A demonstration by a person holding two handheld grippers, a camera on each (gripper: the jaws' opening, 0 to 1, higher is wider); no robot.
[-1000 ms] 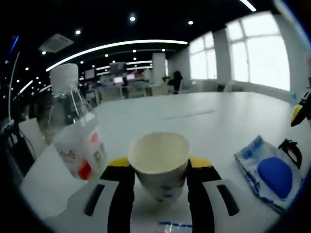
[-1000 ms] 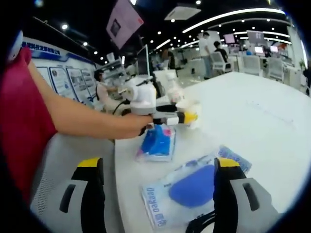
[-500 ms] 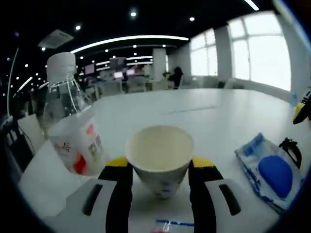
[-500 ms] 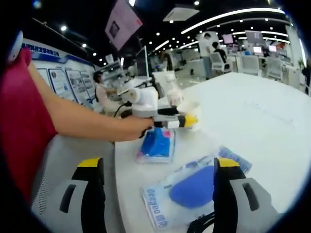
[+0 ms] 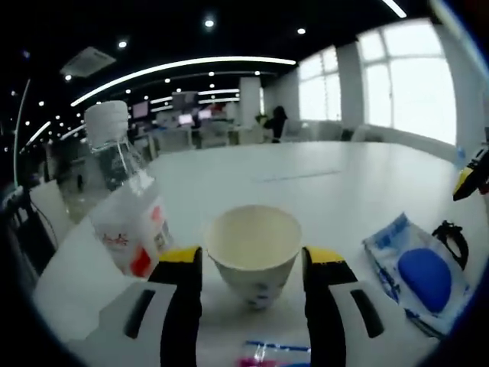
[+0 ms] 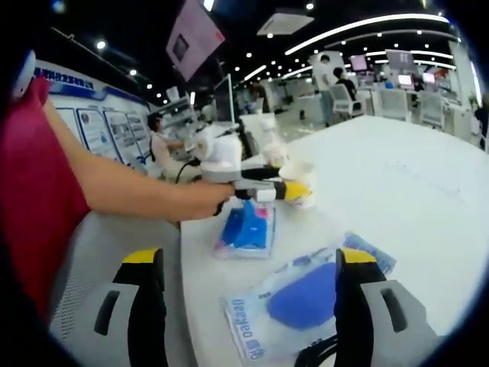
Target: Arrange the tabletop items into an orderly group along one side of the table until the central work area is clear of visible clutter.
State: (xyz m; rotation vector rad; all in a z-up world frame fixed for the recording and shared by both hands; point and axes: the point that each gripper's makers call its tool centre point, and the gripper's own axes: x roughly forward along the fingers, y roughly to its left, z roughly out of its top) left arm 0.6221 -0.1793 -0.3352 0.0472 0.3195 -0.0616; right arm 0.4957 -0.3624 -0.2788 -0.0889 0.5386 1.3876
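In the left gripper view, a bottle (image 5: 122, 206) with a white cap and a red-marked label, its print too blurred to read, stands on the table (image 5: 306, 176). Right of it, a paper cup (image 5: 254, 248), its inside bare, sits between the left gripper (image 5: 252, 264) jaws; whether they pinch it, I cannot tell. Farther right lies a clear pouch (image 5: 416, 271) holding something blue. In the right gripper view, the right gripper (image 6: 248, 271) gapes wide, holding nothing, above that pouch, whose print is unreadable.
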